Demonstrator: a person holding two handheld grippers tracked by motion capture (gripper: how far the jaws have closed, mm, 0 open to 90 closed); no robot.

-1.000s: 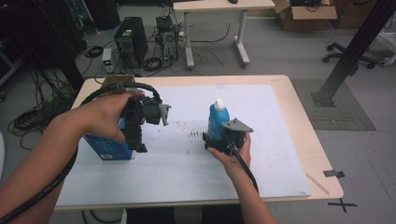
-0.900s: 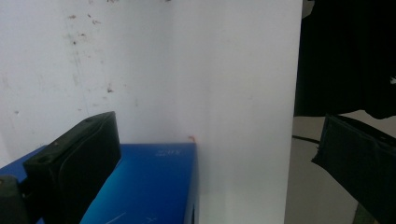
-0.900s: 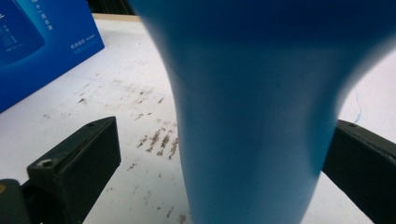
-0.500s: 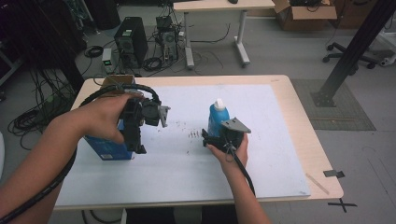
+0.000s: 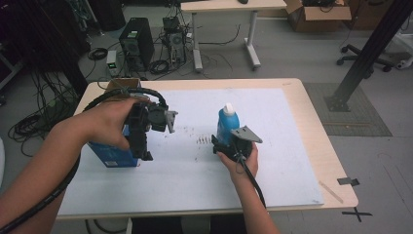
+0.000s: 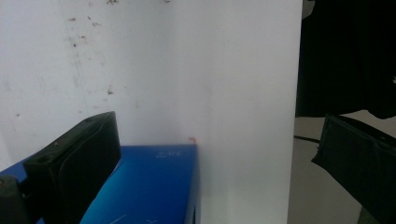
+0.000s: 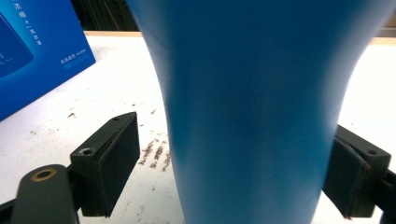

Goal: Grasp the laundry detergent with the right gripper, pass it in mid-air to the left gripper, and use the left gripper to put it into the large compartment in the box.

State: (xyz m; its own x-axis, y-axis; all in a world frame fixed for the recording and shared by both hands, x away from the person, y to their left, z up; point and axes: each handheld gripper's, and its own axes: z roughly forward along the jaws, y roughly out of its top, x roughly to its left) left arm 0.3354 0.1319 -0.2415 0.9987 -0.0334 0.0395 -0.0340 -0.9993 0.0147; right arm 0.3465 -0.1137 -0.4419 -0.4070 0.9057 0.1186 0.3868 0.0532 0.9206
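Note:
A blue bottle with a white cap stands upright on the white mat at mid-table. My right gripper is level at its base, and its jaws have just been closing with the bottle between them. In the right gripper view the gripper has its left pad still apart from the bottle, while the right pad sits at the bottle's edge. A blue box lies at the left. My left gripper hangs over it, pointing down and open. Its jaws stand wide apart above one corner of the box.
Dark specks mark the mat between the box and the bottle. A brown cardboard piece sits at the table's back left corner. The wooden table edge runs along the right. Computers and cables lie on the floor beyond.

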